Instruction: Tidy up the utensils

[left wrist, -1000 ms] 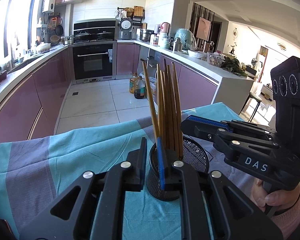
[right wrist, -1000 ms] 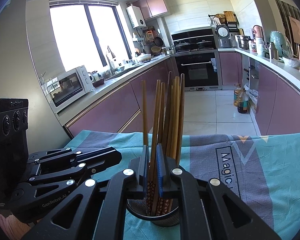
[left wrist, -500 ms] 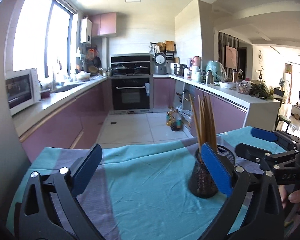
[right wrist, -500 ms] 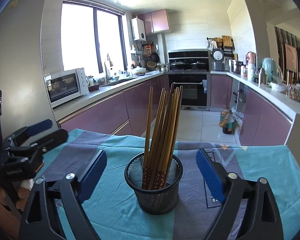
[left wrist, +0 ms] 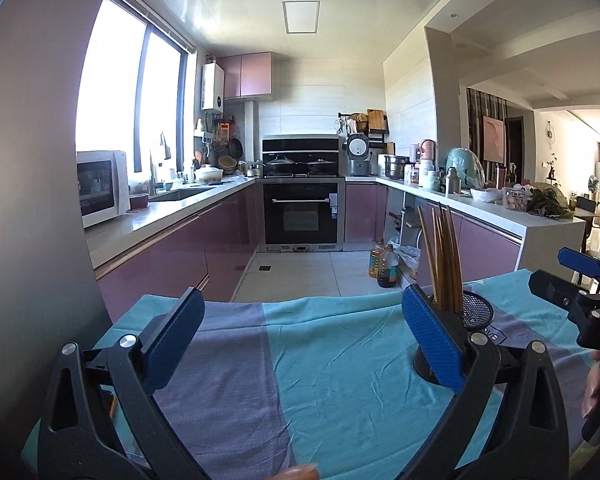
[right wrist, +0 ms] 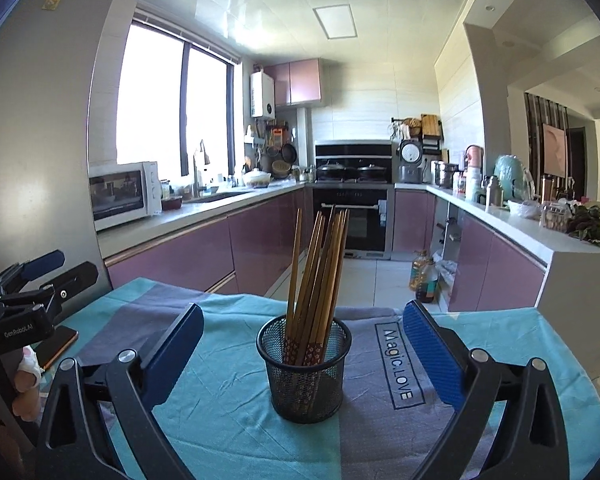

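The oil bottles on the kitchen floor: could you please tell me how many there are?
2. The bottles stand side by side on the tiled floor by the right-hand cabinets, a yellowish one behind and a darker one in front. More may be hidden behind them.

Both wrist cams sit low over the tablecloth (left wrist: 340, 360) facing the far oven (right wrist: 352, 216), probably sharing the chopstick holder (right wrist: 304, 368).

We see a sunlit kitchen: mauve cabinets (right wrist: 188, 256), a built-in oven (left wrist: 304, 216), a bright window (right wrist: 172, 104), and a pale tiled floor (left wrist: 300, 276).
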Action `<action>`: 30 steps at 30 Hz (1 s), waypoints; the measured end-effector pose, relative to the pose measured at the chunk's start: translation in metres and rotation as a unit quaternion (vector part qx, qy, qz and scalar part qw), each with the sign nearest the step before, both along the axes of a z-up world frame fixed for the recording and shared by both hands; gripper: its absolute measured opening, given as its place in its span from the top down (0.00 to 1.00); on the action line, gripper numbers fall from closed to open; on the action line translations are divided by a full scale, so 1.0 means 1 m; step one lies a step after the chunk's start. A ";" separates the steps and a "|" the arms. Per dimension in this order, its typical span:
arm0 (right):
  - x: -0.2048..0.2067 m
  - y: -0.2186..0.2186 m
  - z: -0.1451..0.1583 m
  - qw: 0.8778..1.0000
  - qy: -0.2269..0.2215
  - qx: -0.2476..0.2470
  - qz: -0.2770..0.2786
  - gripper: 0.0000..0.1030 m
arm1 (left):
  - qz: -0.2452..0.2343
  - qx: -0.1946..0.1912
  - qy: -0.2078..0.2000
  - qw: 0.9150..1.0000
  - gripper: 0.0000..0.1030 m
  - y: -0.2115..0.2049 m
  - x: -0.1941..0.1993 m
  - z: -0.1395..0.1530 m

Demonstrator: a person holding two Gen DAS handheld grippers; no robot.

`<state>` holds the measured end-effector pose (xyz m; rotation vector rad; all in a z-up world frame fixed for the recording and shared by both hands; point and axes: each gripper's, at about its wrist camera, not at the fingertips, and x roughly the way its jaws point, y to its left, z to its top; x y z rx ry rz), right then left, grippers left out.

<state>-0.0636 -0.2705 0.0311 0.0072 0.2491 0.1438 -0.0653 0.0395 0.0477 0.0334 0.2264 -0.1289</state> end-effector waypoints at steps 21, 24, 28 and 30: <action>-0.026 0.004 0.001 0.999 -0.026 -0.002 -0.019 0.06 | -0.004 -0.013 -0.023 1.000 0.06 0.003 -0.033 0.010; -0.028 0.003 0.002 0.999 -0.029 0.000 -0.021 0.06 | -0.004 -0.014 -0.026 1.000 0.06 0.004 -0.036 0.011; -0.031 0.004 0.002 0.999 -0.035 -0.001 -0.023 0.06 | -0.002 -0.018 -0.028 0.999 0.06 0.005 -0.039 0.011; -0.032 0.005 0.002 0.999 -0.038 -0.002 -0.024 0.06 | 0.000 -0.017 -0.030 0.999 0.06 0.006 -0.040 0.011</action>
